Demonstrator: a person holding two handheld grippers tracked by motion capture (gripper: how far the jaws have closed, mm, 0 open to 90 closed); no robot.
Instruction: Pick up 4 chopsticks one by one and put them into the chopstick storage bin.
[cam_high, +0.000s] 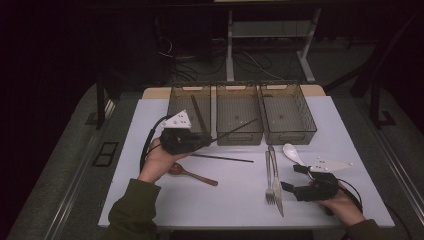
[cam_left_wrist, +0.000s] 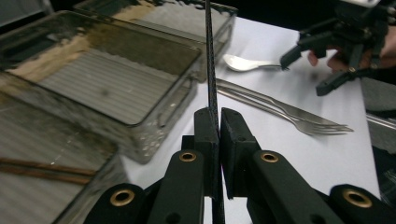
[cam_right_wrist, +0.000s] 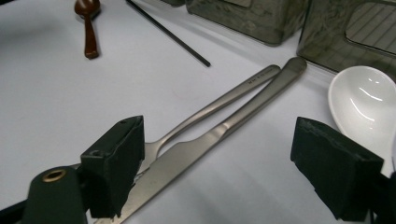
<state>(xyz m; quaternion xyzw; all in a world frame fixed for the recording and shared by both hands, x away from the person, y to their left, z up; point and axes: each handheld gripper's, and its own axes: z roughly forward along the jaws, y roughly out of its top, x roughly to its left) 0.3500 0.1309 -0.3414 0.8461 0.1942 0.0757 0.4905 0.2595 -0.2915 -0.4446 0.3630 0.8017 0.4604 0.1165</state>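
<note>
Black chopstick (cam_left_wrist: 209, 56) clamped between the jaws of the left gripper (cam_high: 207, 139), jaws closed on it near one end; in the high view the stick runs toward 2 o'clock, its far tip over the front wall of the middle bin (cam_high: 239, 116). Second black chopstick (cam_high: 222, 158) lies flat on the white table (cam_high: 225, 200), just at 5 o'clock of the left gripper. Left bin (cam_high: 188, 104) holds a dark stick leaning inside; in the left gripper view brown sticks (cam_left_wrist: 42, 167) lie on a bin floor at 9 o'clock. Right bin (cam_high: 287, 112) stands at 3 o'clock of the middle one, walls touching or nearly so. Wooden spoon (cam_high: 192, 173) rests on the table at 6 o'clock of the left gripper, beside the left hand (cam_high: 157, 161). Fork (cam_right_wrist: 219, 100) and knife (cam_right_wrist: 233, 122) lie side by side, handles touching, at table centre-right. White spoon (cam_right_wrist: 366, 100) lies at 2 o'clock of the knife handle, near the right bin. Right gripper (cam_high: 292, 177) held low by the right hand (cam_high: 342, 200), jaws wide apart, holding nothing, fork tines and knife blade just beside its tips
</note>
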